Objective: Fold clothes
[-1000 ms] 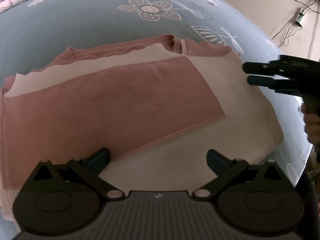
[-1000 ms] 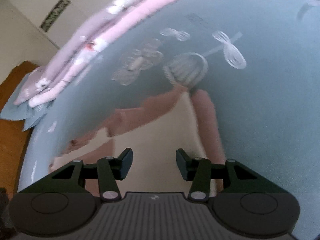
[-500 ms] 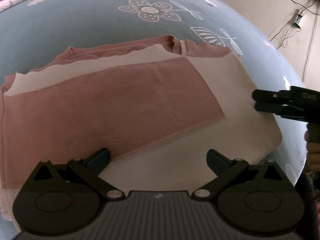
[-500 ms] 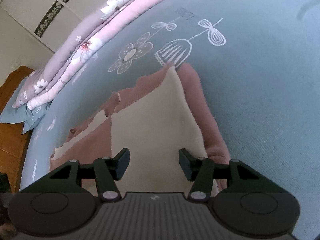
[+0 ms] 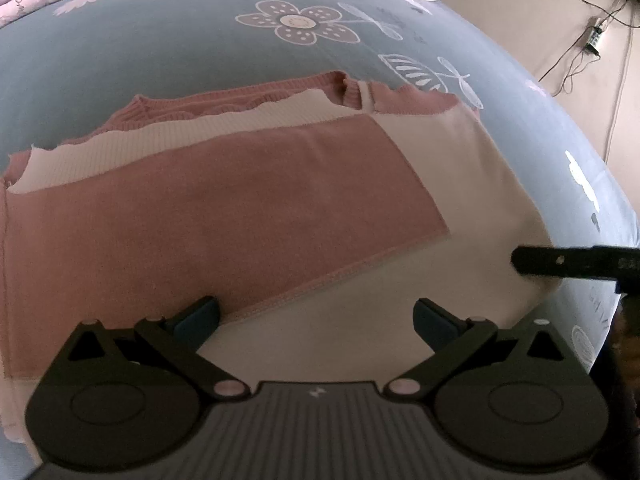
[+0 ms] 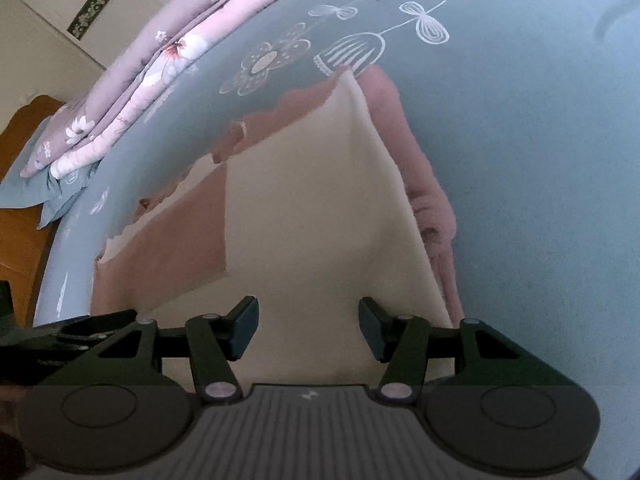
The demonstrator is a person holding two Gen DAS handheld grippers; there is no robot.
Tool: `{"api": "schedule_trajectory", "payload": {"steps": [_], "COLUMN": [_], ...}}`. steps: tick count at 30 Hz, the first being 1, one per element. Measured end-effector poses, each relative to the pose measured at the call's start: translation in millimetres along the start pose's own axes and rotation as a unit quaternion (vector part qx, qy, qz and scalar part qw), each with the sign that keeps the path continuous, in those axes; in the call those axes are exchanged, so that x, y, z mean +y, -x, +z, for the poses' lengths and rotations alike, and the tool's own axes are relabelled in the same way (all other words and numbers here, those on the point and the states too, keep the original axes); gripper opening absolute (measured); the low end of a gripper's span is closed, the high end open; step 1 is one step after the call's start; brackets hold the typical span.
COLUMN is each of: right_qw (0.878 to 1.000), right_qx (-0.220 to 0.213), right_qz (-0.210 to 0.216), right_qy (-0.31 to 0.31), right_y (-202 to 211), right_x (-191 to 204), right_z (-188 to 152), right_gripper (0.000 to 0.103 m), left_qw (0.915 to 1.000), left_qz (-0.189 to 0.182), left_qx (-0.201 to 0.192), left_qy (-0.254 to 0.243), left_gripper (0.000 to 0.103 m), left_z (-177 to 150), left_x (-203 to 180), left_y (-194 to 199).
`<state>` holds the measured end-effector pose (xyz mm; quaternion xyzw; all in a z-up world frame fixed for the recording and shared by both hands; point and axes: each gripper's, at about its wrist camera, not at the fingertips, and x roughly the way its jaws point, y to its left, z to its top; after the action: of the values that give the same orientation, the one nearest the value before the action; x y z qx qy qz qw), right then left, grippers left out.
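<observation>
A pink and cream knit sweater [image 5: 224,216] lies flat on a grey-blue bedsheet [image 5: 160,40] printed with white flowers. It is partly folded: a dusty pink panel lies across the cream body, its stitched hem running diagonally from lower left to right. Above this panel a cream ribbed band with a wavy edge shows, and behind that a strip of pink ribbed knit. The cream part spreads to the right and toward the near side, smooth and unwrinkled. In the right wrist view, a pink sleeve [image 6: 424,184] lies along the cream body's right edge, bunched near its lower end.
</observation>
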<state>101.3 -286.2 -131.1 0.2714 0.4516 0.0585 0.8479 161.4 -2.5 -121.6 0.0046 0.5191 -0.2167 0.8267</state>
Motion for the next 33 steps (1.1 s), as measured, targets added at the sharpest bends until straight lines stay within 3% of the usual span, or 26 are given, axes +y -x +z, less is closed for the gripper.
{"api": "schedule_trajectory", "payload": {"steps": [3, 7, 15, 20, 23, 25, 28, 31, 33], "right_qw": [1.000, 0.999, 0.996, 0.999, 0.999, 0.998, 0.998, 0.999, 0.999], "right_qx": [-0.009, -0.014, -0.008, -0.005, -0.007, -0.029, -0.052, -0.040, -0.038], "right_qz": [0.001, 0.004, -0.012, 0.004, 0.006, 0.021, 0.005, -0.024, -0.020], "right_qy": [0.020, 0.039, 0.087, 0.050, 0.039, 0.043, 0.040, 0.011, -0.006], "right_y": [8, 13, 9, 11, 16, 27, 33, 27, 26], "right_x": [9, 16, 21, 2, 1, 2, 0, -14, -20], "right_z": [1, -5, -26, -31, -29, -26, -21, -21, -24], "right_gripper": [0.061, 0.061, 0.061, 0.061, 0.061, 0.061, 0.065, 0.065, 0.064], "left_qw": [0.9998, 0.9989, 0.9944, 0.9968, 0.9971, 0.9968, 0.9951, 0.9925, 0.9911], "left_qz": [0.002, -0.028, -0.070, -0.064, -0.071, -0.077, -0.091, -0.112, -0.121], "left_qx": [-0.011, -0.032, -0.020, 0.019, 0.008, 0.003, -0.012, -0.016, -0.012], "left_qy": [0.015, -0.019, -0.077, -0.044, -0.028, -0.025, -0.038, -0.047, -0.053], "left_gripper": [0.102, 0.102, 0.102, 0.102, 0.102, 0.102, 0.102, 0.102, 0.102], "left_z": [-1, -12, -35, -42, -43, -42, -42, -41, -37], "left_x": [-4, -24, -62, -55, -52, -53, -60, -70, -78], "left_y": [12, 33, 16, -11, -6, 3, 15, 13, 8]}}
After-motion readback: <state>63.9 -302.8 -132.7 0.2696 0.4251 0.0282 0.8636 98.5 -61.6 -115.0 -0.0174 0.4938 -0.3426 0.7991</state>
